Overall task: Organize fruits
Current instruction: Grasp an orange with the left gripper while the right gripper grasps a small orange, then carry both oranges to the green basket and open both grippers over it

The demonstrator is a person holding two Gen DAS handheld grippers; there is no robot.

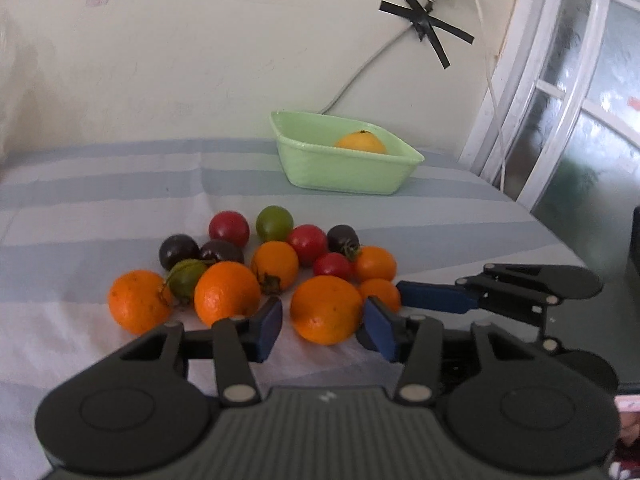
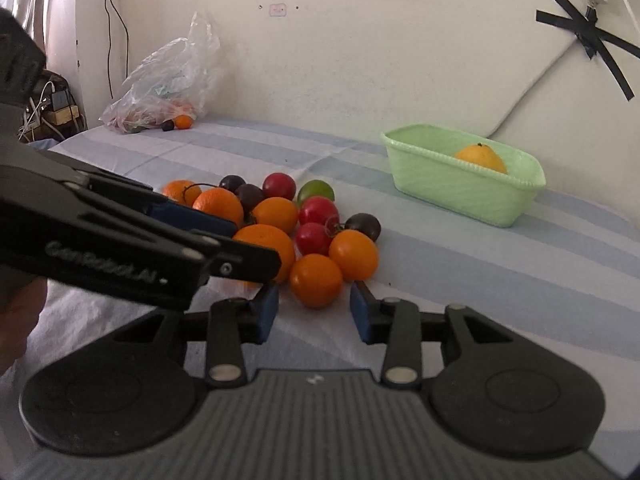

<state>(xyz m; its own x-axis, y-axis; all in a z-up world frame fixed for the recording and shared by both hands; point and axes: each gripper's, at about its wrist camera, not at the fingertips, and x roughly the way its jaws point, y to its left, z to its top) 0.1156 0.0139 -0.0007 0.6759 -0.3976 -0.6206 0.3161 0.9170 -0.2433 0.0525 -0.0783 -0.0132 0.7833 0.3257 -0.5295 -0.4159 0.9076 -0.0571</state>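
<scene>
- Our left gripper (image 1: pixel 323 326) has its blue pads spread apart, one either side of a large orange (image 1: pixel 326 309) at the near edge of the fruit pile (image 1: pixel 276 264), not visibly pressing it.
- Our right gripper (image 2: pixel 314 314) is also apart, just short of a small orange tomato (image 2: pixel 316 280).
- One orange fruit (image 2: pixel 481 158) sits in the green basket (image 2: pixel 460 188) well beyond the pile on the striped cloth (image 2: pixel 480 264).
- A plastic bag (image 2: pixel 168 80) lies against the far wall.

Black tape cross (image 1: pixel 428 24) on wall; plastic bag (image 2: pixel 168 80) in corner.
</scene>
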